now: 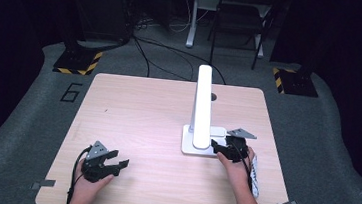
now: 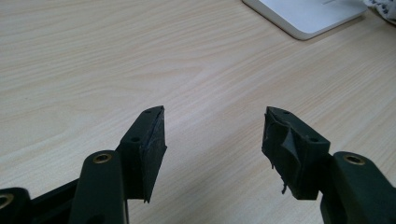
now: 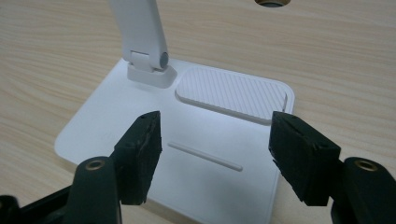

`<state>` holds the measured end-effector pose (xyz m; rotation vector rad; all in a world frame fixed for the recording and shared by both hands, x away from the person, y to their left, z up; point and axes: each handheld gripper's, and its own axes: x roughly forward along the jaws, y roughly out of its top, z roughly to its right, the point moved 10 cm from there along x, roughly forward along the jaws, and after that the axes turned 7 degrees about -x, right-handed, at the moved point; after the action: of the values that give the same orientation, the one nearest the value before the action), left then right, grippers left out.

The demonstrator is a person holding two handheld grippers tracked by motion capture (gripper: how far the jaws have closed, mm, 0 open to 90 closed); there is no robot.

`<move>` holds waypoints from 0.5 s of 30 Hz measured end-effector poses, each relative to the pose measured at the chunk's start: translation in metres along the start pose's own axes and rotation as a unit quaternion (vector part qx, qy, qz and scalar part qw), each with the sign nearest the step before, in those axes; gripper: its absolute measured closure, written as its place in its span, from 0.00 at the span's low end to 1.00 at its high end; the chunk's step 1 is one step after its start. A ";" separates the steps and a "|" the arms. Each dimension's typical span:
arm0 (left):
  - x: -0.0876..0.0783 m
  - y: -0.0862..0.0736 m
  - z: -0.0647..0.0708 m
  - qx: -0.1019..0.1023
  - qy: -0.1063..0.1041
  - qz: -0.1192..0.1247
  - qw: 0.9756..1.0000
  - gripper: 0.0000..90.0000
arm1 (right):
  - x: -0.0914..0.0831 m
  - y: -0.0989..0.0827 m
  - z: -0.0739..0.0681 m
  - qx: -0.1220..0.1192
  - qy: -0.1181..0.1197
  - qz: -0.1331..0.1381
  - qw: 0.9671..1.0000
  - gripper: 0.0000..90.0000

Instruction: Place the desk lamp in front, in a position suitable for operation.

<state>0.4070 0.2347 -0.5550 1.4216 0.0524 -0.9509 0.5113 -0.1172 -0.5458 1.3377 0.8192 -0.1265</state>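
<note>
A white desk lamp stands right of the middle of the wooden table. Its flat base carries an upright arm. My right gripper is at the base's right side, jaws open and pointing at it. In the right gripper view the open jaws hover over the base, short of a thin raised line and a ribbed pad; nothing is between them. My left gripper rests near the table's front left, open and empty above bare wood.
A white patterned cloth lies under the right wrist near the table's right edge. A round hole sits in the tabletop behind the lamp. Metal clips mark the front corners. Cables and black stands with hazard tape are on the floor beyond.
</note>
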 end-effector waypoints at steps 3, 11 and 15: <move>0.000 0.000 0.000 -0.002 0.001 0.002 1.000 0.44 | 0.007 -0.001 0.004 0.006 -0.002 -0.011 1.000 0.38; 0.000 -0.001 0.000 0.003 -0.001 -0.005 1.000 0.44 | 0.019 -0.006 0.014 0.029 -0.005 -0.027 0.999 0.36; 0.001 0.000 -0.001 -0.002 0.000 -0.001 1.000 0.44 | 0.022 -0.008 0.014 0.038 -0.003 -0.034 0.999 0.36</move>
<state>0.4082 0.2346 -0.5561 1.4181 0.0559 -0.9522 0.5295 -0.1243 -0.5657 1.3816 0.8619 -0.2163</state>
